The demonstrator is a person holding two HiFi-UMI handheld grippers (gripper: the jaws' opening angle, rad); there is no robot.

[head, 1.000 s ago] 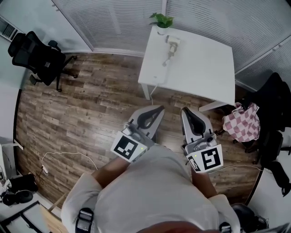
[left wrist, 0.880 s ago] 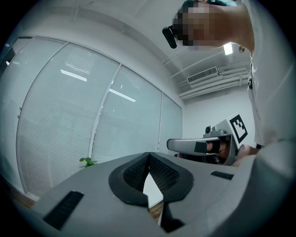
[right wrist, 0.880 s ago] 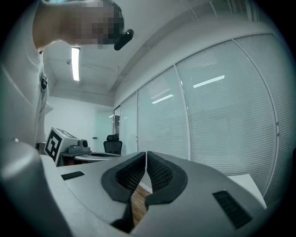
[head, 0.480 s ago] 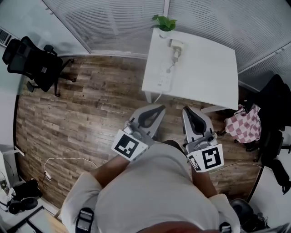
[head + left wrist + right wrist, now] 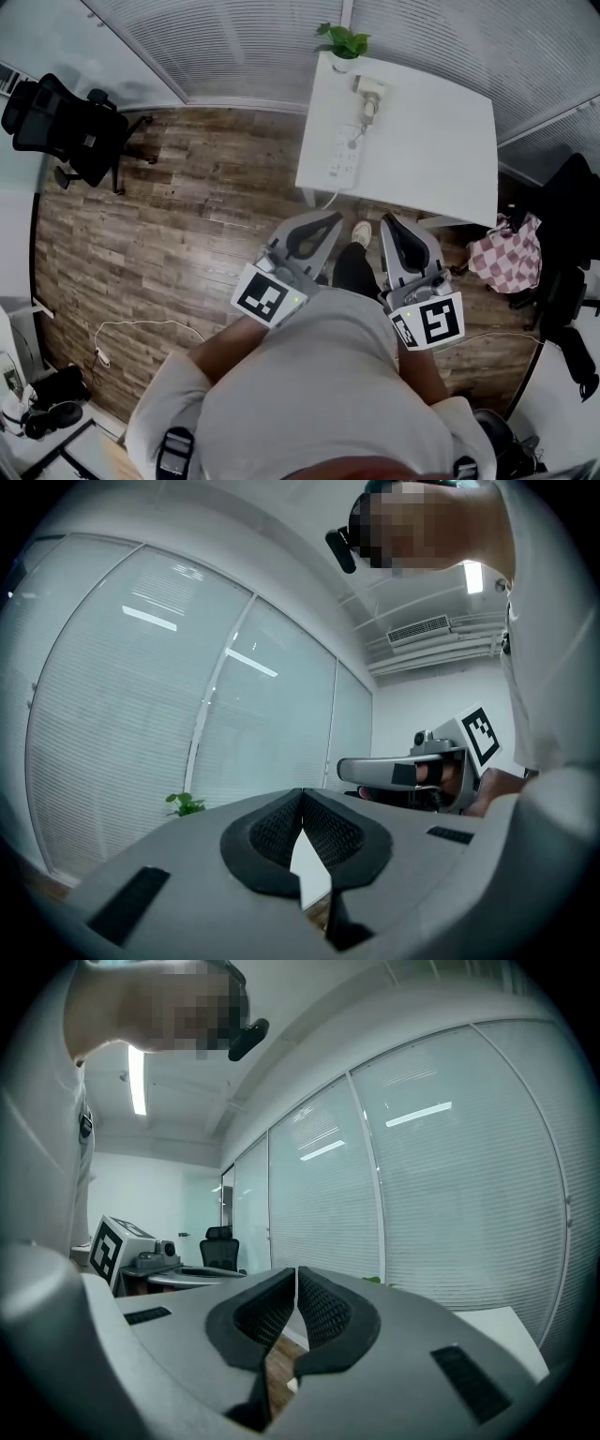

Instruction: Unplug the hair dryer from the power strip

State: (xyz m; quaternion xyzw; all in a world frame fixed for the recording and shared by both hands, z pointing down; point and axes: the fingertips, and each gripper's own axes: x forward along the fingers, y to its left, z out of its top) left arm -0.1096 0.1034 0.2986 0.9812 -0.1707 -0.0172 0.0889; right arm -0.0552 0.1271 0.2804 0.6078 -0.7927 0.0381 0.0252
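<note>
Head view: you hold your left gripper (image 5: pixel 314 234) and right gripper (image 5: pixel 398 239) level, well short of the white table (image 5: pixel 441 141). The hair dryer (image 5: pixel 368 94) lies there near the power strip (image 5: pixel 343 155). Left gripper view: your jaws are pressed together, empty. Right gripper view: jaws likewise pressed together on nothing.

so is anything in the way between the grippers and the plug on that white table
Nothing visible. The left gripper and right gripper are shut and empty over the wood floor, short of the table. The power strip lies near the table's front edge, with the hair dryer behind it.
</note>
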